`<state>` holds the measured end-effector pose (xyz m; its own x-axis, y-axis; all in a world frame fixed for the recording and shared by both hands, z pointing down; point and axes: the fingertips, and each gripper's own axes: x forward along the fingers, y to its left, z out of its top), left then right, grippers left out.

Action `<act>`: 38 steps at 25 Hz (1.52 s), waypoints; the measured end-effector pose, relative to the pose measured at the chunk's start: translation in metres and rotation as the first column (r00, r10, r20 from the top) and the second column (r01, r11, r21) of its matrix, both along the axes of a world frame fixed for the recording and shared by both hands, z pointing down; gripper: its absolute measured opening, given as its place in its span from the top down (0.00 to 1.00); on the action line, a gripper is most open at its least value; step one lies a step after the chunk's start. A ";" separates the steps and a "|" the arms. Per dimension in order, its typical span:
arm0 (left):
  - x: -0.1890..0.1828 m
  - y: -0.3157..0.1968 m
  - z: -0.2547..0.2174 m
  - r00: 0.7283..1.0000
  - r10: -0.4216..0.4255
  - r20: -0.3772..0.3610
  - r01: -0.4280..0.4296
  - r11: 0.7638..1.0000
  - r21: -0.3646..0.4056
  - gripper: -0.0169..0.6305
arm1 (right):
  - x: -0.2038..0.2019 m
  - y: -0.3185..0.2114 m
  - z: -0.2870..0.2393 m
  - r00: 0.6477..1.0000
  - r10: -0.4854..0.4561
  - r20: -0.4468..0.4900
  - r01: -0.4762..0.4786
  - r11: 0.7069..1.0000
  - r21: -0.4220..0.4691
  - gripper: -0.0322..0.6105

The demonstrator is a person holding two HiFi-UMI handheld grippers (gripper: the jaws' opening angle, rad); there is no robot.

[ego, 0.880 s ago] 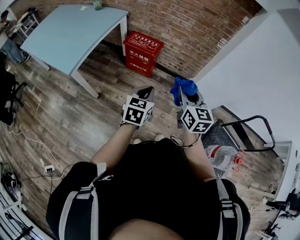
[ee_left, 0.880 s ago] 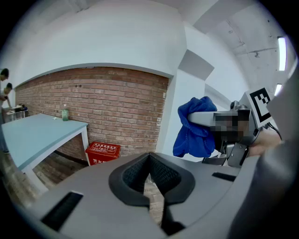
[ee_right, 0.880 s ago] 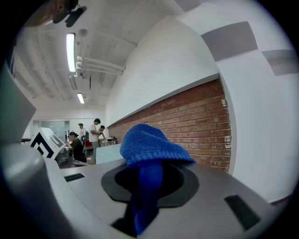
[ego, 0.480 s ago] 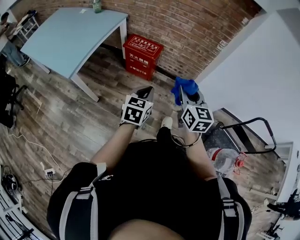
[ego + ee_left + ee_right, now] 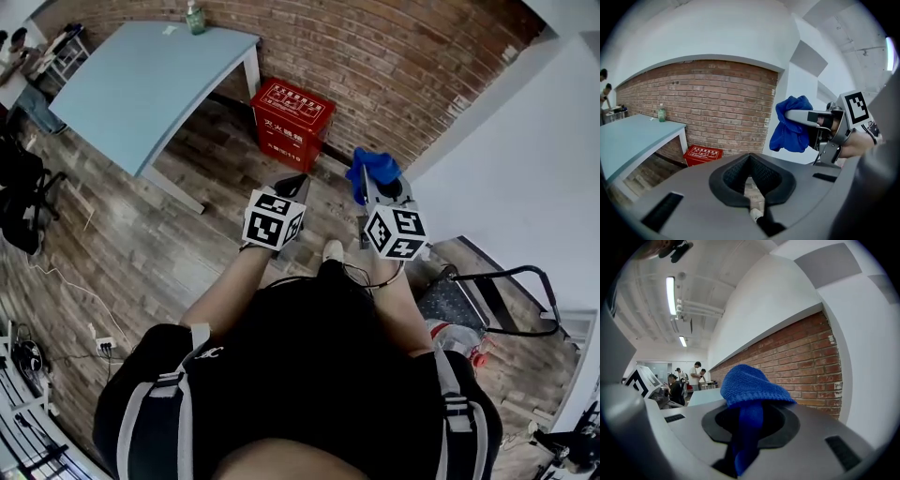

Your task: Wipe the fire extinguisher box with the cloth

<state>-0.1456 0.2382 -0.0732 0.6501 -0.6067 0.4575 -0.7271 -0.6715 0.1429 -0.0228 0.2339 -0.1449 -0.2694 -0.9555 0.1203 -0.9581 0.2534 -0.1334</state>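
The red fire extinguisher box [image 5: 293,124] stands on the wood floor against the brick wall, beside the table leg; it also shows small in the left gripper view [image 5: 702,155]. A blue cloth [image 5: 373,170] is clamped in my right gripper [image 5: 371,184], which is shut on it and held in the air, well short of the box. The cloth [image 5: 749,392] bulges out of the right jaws. My left gripper [image 5: 292,184] is shut with nothing in it, level with the right one. From the left gripper view the cloth [image 5: 791,124] hangs off to the right.
A light blue table [image 5: 141,80] with a green bottle [image 5: 194,16] stands left of the box. A white wall [image 5: 506,150] rises on the right. A black metal frame [image 5: 511,291] and a clear jug [image 5: 450,336] sit at my right. Cables [image 5: 66,291] trail on the floor at left.
The box and wall have drawn a little closer and shifted right in the head view. Both grippers keep their hold and spacing.
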 end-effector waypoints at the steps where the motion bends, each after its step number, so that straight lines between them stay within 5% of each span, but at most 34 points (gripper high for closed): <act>1: 0.008 -0.012 0.001 1.000 -0.001 0.002 0.001 1.000 -0.003 0.97 | 0.006 -0.011 0.002 1.000 -0.012 -0.002 0.012 1.000 -0.004 0.80; 12: 0.100 -0.120 0.005 0.998 -0.051 0.024 0.051 0.998 -0.033 0.97 | 0.086 -0.118 0.014 0.992 -0.130 0.005 0.130 0.991 -0.030 0.80; 18: 0.124 -0.157 0.014 0.989 -0.144 0.015 0.144 0.987 -0.075 0.97 | 0.102 -0.159 0.023 0.964 -0.264 -0.009 0.263 0.963 -0.065 0.80; 28: 0.122 -0.178 0.043 0.975 -0.214 0.057 0.220 0.966 -0.134 0.97 | 0.100 -0.202 0.050 0.932 -0.362 0.006 0.360 0.927 -0.105 0.80; 38: 0.093 -0.203 0.089 0.970 -0.244 0.018 0.242 0.947 -0.209 0.97 | 0.071 -0.247 0.093 0.911 -0.413 -0.003 0.409 0.901 -0.143 0.80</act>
<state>-0.0525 0.0351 0.0159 0.4988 -0.6386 0.5859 -0.8629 -0.4293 0.2667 0.0485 -0.0132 -0.0521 -0.6284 -0.7345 0.2561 -0.7771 0.6073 -0.1651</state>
